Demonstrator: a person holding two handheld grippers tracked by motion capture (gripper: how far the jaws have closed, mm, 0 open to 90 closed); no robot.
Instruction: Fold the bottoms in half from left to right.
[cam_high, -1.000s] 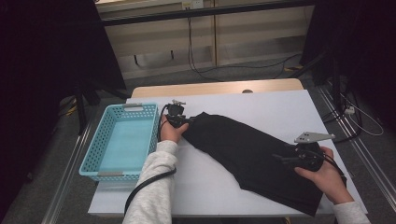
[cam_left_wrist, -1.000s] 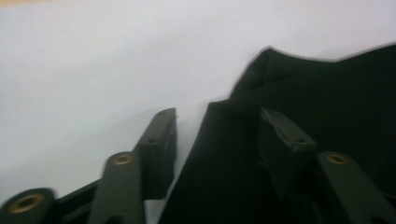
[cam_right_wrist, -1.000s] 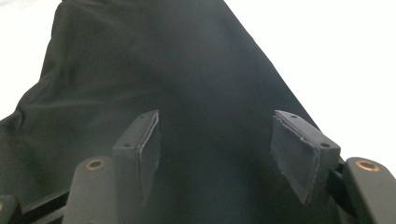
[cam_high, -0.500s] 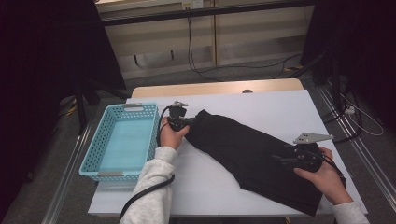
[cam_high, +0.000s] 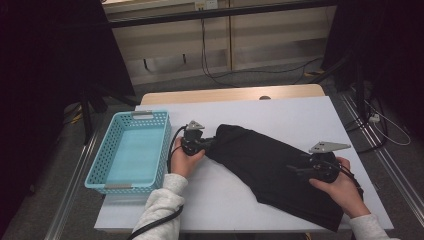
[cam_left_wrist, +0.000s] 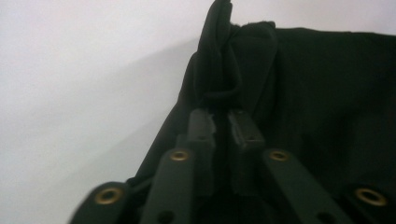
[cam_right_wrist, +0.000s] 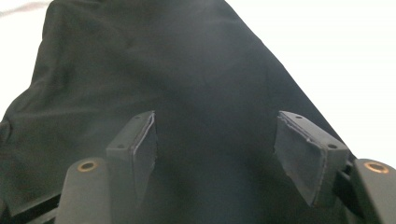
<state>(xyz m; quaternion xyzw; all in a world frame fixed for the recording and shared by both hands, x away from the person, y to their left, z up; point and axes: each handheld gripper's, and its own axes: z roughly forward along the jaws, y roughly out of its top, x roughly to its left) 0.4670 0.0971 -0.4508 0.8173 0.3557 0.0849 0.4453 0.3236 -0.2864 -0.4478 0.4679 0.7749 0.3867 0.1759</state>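
A black garment (cam_high: 265, 160) lies slantwise across the white table (cam_high: 310, 115). At the cloth's upper left end is my left gripper (cam_high: 210, 144). In the left gripper view its jaws (cam_left_wrist: 223, 122) stand nearly together with a bunched fold of the garment (cam_left_wrist: 327, 93) pinched between the pads. They have just been opening slightly after closing. My right gripper (cam_high: 295, 170) hovers over the cloth's lower right part. There its pads (cam_right_wrist: 217, 144) stand wide apart, just opened a touch further, above flat black fabric (cam_right_wrist: 187, 60) with nothing pressed between them.
A light blue plastic basket (cam_high: 100, 165) sits at the table's left edge, beside my left hand. White tabletop lies beyond and in front of the garment. Cables and dark stands are on the floor around the table.
My left gripper has slid rightward onto the garment's end, and the cloth there has bunched up and shifted right. The right hand has stayed where it was.
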